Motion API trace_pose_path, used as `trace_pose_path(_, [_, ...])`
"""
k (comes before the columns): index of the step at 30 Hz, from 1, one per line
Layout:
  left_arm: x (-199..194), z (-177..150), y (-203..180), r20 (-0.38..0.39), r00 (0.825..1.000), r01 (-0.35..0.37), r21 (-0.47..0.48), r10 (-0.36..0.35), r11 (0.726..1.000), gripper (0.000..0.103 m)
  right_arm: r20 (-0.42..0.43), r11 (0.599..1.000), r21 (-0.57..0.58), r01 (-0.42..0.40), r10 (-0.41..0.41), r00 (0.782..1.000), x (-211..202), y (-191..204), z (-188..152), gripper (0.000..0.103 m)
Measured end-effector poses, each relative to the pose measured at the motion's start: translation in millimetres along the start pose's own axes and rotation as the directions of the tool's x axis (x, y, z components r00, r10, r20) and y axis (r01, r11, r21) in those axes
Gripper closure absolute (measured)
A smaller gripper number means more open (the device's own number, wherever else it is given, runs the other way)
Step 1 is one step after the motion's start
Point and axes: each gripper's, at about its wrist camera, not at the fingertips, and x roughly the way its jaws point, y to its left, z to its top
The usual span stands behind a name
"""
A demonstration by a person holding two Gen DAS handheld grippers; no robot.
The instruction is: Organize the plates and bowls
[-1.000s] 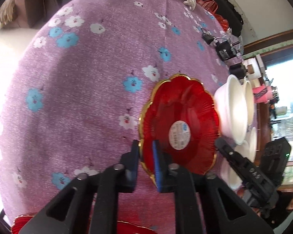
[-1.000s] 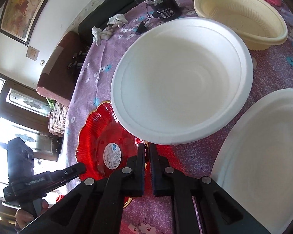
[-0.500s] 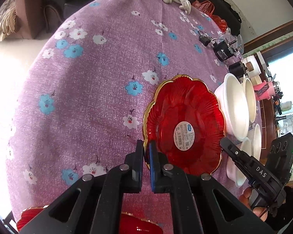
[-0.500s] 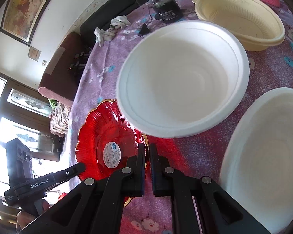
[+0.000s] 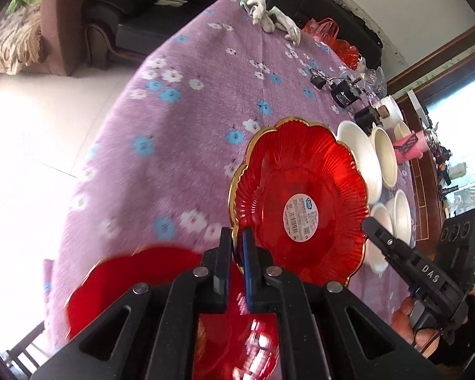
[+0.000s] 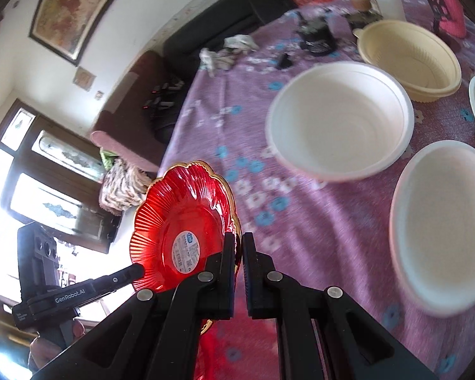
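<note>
red scalloped plate (image 5: 300, 202) clenched at rim by left gripper (image 5: 237, 253) and right gripper (image 6: 239, 253), lifted; second red plate (image 5: 126, 278) at 7 o'clock awaits stacking; white bowls (image 6: 338, 120) at 2 o'clock unsorted.

Open purple cloth (image 5: 190, 145) left of and beyond the raised red plate (image 5: 300, 199), bare up to the white gloves (image 5: 269, 22) at its far edge. Blocked right of that plate by white bowls (image 5: 361, 161) packed close together, with a black adapter (image 5: 343, 93) beyond them. Blocked below the plate by a second red plate (image 5: 126, 281) lying on the cloth, and at its right rim by the right gripper (image 5: 373, 226).
</note>
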Motion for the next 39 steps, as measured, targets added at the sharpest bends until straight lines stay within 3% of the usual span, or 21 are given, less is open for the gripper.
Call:
trace_pose_path(5, [-37, -39, 16, 0.019, 0.999, -0.045, 0.018, 0.045, 0.999, 0.096, -0.018, 0.998, -0.056, -0.039, 0.038, 0.999, -19, 28, -34, 0.097])
trace_pose_path(12, [-66, -94, 53, 0.03, 0.995, -0.093, -0.019, 0.093, 0.996, 0.096, -0.088, 0.99, -0.123, -0.066, 0.056, 0.995, -14, 57, -86, 0.097])
trace_pose_path(18, [-60, -122, 80, 0.003, 0.993, -0.117, -0.059, 0.118, 0.991, 0.095, -0.148, 0.986, -0.159, -0.056, 0.033, 0.988, 6, 66, -116, 0.097])
trace_pose_path(26, [-42, -128, 89, -0.041, 0.987, -0.161, -0.06, 0.158, 0.985, 0.095, -0.185, 0.98, -0.198, 0.009, -0.047, 0.982, 34, 66, -135, 0.096])
trace_pose_path(30, [-38, -126, 83, -0.053, 0.974, -0.221, -0.007, 0.22, 0.975, 0.095, -0.189, 0.975, -0.219, 0.03, -0.072, 0.979, 41, 67, -136, 0.096])
trace_pose_path(36, [-30, -125, 67, -0.043, 0.939, -0.335, 0.1, 0.341, 0.937, 0.091, -0.161, 0.957, -0.281, 0.075, -0.124, 0.979, 47, 74, -140, 0.094])
trace_pose_path(39, [-31, -125, 59, -0.001, 0.915, -0.399, 0.155, 0.404, 0.904, 0.09, -0.143, 0.947, -0.308, 0.089, -0.139, 0.98, 47, 77, -140, 0.094])
